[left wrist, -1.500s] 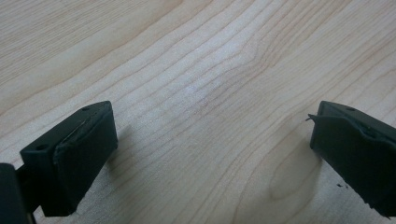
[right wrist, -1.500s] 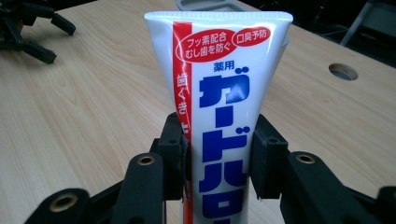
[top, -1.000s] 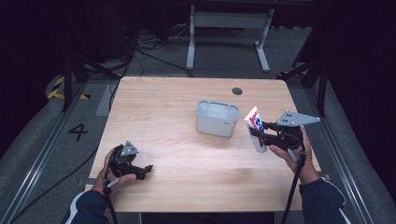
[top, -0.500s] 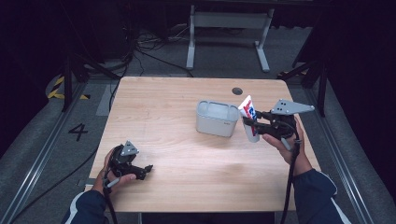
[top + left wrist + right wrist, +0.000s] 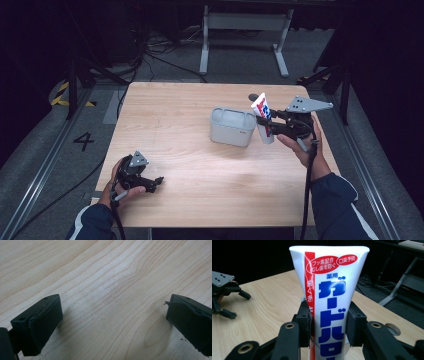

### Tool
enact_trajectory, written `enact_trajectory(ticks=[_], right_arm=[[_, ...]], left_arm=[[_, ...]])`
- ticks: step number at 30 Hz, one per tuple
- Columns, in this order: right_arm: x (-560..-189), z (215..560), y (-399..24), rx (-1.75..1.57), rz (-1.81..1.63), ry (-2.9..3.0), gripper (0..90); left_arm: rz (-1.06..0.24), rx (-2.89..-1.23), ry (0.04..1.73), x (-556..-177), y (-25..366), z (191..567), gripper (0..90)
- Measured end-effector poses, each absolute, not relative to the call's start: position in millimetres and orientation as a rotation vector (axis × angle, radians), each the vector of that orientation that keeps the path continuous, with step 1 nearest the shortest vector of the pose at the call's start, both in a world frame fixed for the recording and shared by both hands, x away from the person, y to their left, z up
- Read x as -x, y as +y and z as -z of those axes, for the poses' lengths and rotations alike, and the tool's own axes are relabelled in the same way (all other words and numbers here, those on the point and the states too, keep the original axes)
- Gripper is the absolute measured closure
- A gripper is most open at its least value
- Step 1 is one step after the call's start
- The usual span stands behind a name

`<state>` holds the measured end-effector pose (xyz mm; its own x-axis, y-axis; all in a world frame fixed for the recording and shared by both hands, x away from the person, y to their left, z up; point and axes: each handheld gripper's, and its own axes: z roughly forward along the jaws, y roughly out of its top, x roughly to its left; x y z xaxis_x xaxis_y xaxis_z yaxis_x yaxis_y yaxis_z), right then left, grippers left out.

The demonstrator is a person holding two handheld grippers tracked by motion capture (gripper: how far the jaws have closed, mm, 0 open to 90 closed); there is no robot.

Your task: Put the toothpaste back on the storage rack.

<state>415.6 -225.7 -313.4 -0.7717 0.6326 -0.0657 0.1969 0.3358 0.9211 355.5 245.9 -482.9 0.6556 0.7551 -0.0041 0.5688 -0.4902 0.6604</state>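
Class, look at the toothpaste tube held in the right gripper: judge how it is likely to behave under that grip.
The toothpaste tube is probably soft, so it may dent where the right gripper clamps its middle. Its glossy white skin looks slippery and might slide. Its flat crimped end is up and it stays straight, so it seems fairly stiff and light.

The toothpaste tube [image 5: 329, 305] runs off the bottom edge, cap unseen.
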Motion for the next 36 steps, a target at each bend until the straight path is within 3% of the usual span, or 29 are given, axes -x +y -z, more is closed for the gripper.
enact_trajectory(ticks=[36], right_arm=[[-454.4,303.7,-184.7,-0.721,-1.430,2.199,61.9]], left_arm=[[-0.381,-2.237,1.019,-355.6,246.0,482.8,1.0]])
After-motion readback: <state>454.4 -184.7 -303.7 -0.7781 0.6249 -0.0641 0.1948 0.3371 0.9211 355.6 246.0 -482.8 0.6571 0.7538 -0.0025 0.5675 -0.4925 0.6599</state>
